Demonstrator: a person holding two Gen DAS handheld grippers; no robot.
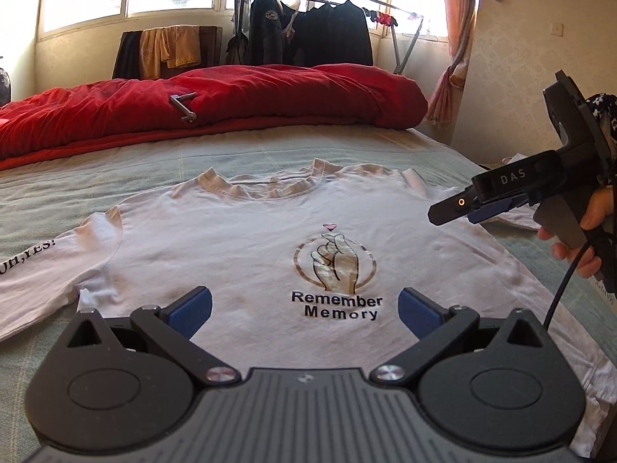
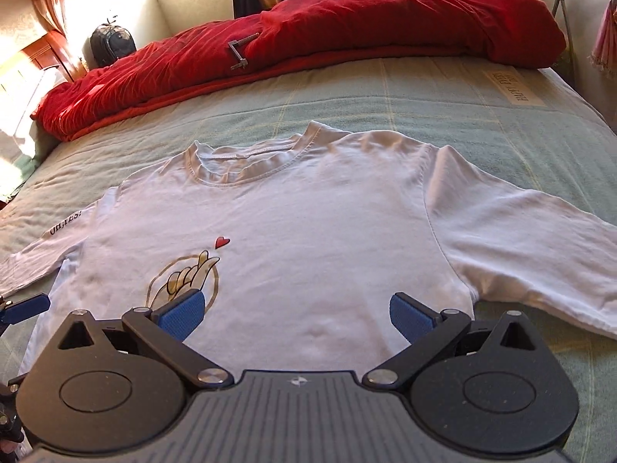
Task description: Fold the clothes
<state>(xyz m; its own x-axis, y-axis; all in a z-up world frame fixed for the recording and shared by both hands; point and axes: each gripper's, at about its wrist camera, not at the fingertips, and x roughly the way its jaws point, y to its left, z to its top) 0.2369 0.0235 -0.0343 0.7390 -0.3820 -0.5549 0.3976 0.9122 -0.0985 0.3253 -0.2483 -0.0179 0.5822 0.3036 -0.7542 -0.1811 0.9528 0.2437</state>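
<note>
A white shirt (image 1: 239, 239) lies flat and face up on the bed (image 1: 115, 181), collar toward the red quilt (image 1: 216, 104) and both long sleeves spread out to the sides. No fold shows yet, so this looks like the very start — the shirt laid out and nothing gripped.

The left gripper (image 1: 304, 310) hangs over the shirt's lower front, just short of the printed words, its jaws wide apart and empty. The right gripper (image 2: 295, 314) hovers over the hem on the other half, also spread wide and holding nothing; in the left view it shows side-on above the far sleeve.

The next move likely calls for pinching a sleeve or shoulder edge — each gripper taking one layer cleanly — and carrying it across toward the print. Thin cloth may bunch if caught too deep.

No containers are in view.
</note>
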